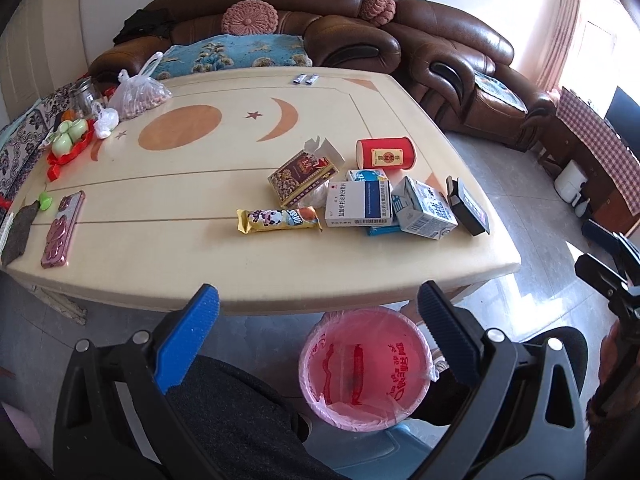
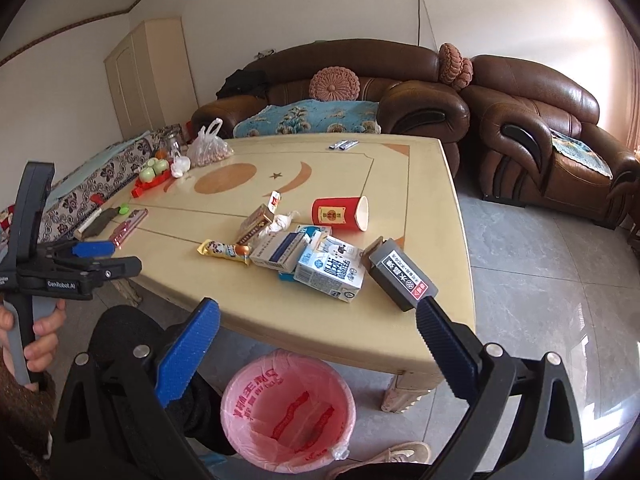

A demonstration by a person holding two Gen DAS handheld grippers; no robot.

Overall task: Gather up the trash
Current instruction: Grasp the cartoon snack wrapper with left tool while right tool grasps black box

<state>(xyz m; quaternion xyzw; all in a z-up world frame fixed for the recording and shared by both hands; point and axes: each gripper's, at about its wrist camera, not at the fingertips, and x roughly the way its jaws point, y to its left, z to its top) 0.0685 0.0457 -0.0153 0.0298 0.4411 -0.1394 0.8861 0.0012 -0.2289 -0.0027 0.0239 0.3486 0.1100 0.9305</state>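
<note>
"GenRobot.AI" stands on the left tool (cartons' Chinese print too small to read).

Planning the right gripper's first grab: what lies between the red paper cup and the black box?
Bare tabletop only, seen in the right wrist view; the red paper cup and black box are apart.

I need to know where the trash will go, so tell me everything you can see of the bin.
The bin is round and stands upright on the floor, just in front of the table edge and partly under it. A thin pink plastic bag with red print lines it, folded over the rim and knotted at one side. Its mouth is open and it looks empty but for the liner. A dark-trousered leg is close beside it. Neither gripper touches it.
</note>
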